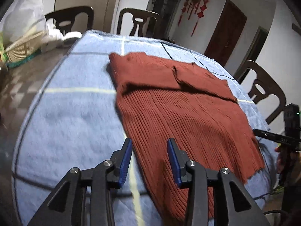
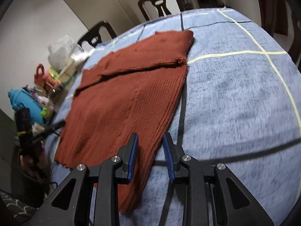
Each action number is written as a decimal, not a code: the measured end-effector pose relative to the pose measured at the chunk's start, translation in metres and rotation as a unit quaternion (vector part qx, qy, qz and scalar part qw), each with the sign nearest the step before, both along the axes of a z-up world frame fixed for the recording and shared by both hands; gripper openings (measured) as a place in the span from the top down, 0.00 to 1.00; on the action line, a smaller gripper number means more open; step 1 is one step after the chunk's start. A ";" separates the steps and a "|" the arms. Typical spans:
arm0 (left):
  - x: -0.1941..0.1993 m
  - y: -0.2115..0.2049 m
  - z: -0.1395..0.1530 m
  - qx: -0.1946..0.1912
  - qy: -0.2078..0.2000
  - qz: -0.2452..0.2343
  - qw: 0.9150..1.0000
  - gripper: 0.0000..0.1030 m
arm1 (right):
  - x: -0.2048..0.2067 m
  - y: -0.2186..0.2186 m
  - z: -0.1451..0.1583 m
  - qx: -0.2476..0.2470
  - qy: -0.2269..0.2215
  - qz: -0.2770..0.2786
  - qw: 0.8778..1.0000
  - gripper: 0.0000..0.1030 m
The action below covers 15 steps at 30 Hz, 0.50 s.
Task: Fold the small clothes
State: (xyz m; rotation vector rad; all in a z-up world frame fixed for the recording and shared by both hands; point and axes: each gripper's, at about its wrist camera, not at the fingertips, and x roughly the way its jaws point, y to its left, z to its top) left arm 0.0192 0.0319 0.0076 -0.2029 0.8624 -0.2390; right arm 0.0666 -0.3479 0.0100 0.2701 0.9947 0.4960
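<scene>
A rust-red ribbed knit garment [image 1: 178,113] lies flat on the blue checked cloth [image 1: 71,116] that covers the table. Its far part is folded over toward me, which leaves a dark crease across it. My left gripper [image 1: 150,143] is open over the garment's near left edge, its blue pads apart with nothing pinched. In the right wrist view the same garment [image 2: 128,94] stretches away to the left. My right gripper [image 2: 150,139] hangs open over the near right edge, and nothing is clamped between its pads. The right gripper [image 1: 274,136] also shows blurred beside the garment in the left wrist view.
Dark plastic chairs [image 1: 139,21] [image 1: 263,88] [image 2: 160,3] ring the table. A pale basket [image 1: 22,47] and white bags stand to the left on the floor side. Bottles, a blue bundle [image 2: 26,101] and a red bag [image 2: 40,75] crowd the left of the right wrist view.
</scene>
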 end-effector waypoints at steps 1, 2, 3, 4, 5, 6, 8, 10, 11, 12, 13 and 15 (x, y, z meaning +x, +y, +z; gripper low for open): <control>-0.003 -0.002 -0.003 -0.009 0.005 -0.002 1.000 0.60 | -0.003 0.000 0.000 0.009 0.006 0.000 1.000 0.73; -0.006 -0.004 -0.006 -0.017 0.011 -0.003 1.000 0.60 | -0.006 0.000 -0.001 0.023 0.012 0.002 1.000 0.73; -0.009 -0.004 -0.007 -0.025 0.013 -0.003 1.000 0.59 | -0.010 0.000 -0.002 0.034 0.017 0.005 0.999 0.73; -0.012 -0.006 -0.008 -0.028 0.011 -0.003 1.000 0.59 | -0.014 0.002 -0.003 0.040 0.020 0.010 0.999 0.73; -0.016 -0.008 -0.008 -0.034 0.012 -0.005 0.999 0.58 | -0.017 0.006 -0.004 0.045 0.024 0.017 0.999 0.73; -0.018 -0.008 -0.009 -0.045 0.015 -0.006 0.999 0.58 | -0.020 0.007 -0.005 0.046 0.024 0.019 0.998 0.73; -0.023 -0.009 -0.010 -0.059 0.018 -0.007 0.998 0.58 | -0.024 0.009 -0.006 0.055 0.033 0.021 0.998 0.73; -0.028 -0.010 -0.010 -0.064 0.020 -0.010 0.998 0.58 | -0.025 0.010 -0.008 0.071 0.046 0.021 0.996 0.73; -0.030 -0.010 -0.011 -0.071 0.022 -0.010 0.997 0.58 | -0.026 0.010 -0.009 0.074 0.047 0.019 0.996 0.73; -0.032 -0.011 -0.012 -0.076 0.023 -0.009 0.997 0.58 | -0.026 0.010 -0.009 0.075 0.048 0.016 0.996 0.73; -0.034 -0.011 -0.012 -0.078 0.022 -0.009 0.997 0.58 | -0.026 0.011 -0.009 0.075 0.049 0.014 0.996 0.73; -0.036 -0.013 -0.012 -0.078 0.019 -0.010 0.997 0.58 | -0.024 0.014 -0.008 0.069 0.048 0.015 0.996 0.73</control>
